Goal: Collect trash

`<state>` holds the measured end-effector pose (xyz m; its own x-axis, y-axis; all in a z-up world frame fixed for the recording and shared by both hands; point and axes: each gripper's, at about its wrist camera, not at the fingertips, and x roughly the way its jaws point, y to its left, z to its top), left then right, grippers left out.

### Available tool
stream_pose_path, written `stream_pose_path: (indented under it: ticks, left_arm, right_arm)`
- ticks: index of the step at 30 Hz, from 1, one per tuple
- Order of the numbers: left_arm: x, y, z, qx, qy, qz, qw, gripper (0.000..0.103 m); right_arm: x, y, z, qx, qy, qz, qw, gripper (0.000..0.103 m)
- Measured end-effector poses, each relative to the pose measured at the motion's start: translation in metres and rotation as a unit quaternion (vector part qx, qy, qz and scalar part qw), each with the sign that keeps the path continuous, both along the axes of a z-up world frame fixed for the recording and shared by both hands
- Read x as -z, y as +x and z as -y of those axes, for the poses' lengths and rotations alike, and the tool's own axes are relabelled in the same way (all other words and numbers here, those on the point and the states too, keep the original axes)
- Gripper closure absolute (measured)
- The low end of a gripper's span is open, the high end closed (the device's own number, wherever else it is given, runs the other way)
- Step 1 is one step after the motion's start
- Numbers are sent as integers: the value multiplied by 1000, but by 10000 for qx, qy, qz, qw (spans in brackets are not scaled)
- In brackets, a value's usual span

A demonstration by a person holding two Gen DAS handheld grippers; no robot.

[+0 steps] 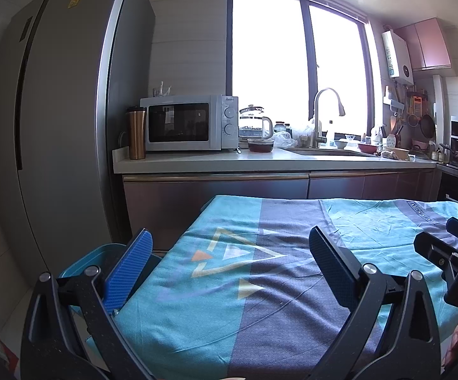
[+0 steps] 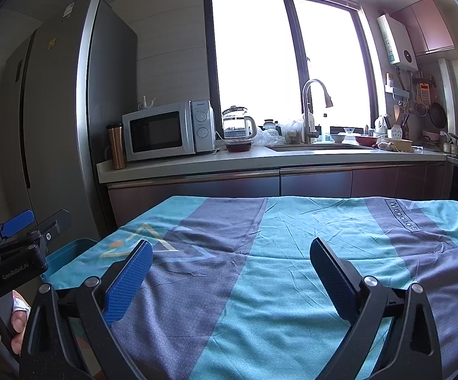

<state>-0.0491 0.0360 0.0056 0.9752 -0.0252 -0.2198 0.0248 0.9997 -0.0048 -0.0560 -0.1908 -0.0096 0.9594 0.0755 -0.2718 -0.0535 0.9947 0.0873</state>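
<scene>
Both the left gripper (image 1: 230, 259) and right gripper (image 2: 231, 269) gape wide, empty, above the cloth-covered table (image 2: 292, 253). A teal bin (image 1: 80, 262) sits at the table's left edge, mostly hidden; no trash can be made out.

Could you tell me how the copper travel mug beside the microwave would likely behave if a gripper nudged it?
The copper travel mug stands tall and narrow, so it probably tips rather than slides. Its glossy metal wall looks slippery. It seems rigid, unlikely to deform.

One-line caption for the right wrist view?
Right gripper open and empty over a teal-and-purple tablecloth, teal bin at left, kitchen counter beyond.
</scene>
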Motion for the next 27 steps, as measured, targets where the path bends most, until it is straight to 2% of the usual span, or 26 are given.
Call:
stream_pose_path:
  ticks: [27]
  left_arm:
    - [6, 2, -1, 1, 17, -49, 10000, 6]
  right_arm:
    - [0, 2, 5, 75, 42, 3, 10000, 7]
